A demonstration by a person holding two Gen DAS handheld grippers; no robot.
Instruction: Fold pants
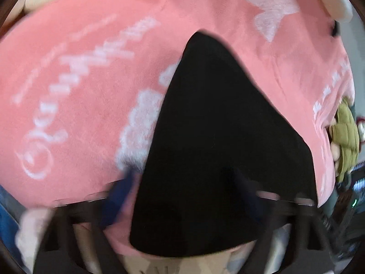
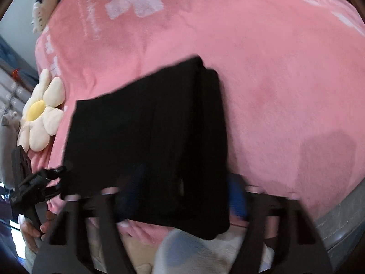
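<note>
Both of my wrist views are smeared with blur, so edges and fine detail are soft. The black pants (image 1: 212,141) show almost no inner detail; in the right view (image 2: 150,146) I can only just make out stacked folded layers along their far right edge. They lie folded on the pink blanket (image 1: 86,73) that covers the bed, and their near edge runs down between the fingers in both views.

My left gripper (image 1: 182,191) points forward over the pants. Its blue-padded fingers (image 1: 118,198) stand wide apart, one off the cloth's left edge, the other dark against the black fabric and hard to separate from it. I see no cloth pinched.

My right gripper (image 2: 186,194) sits likewise, fingers (image 2: 238,196) wide, the right one just off the pants' right edge over blanket, the left one lost against the black cloth. In that view the left gripper's body (image 2: 34,182) appears at the left border, touching the pants' corner, with the hand (image 2: 32,230) holding it partly cut off.

A flower plush (image 2: 41,111) lies on the blanket beside the pants' left side.
</note>
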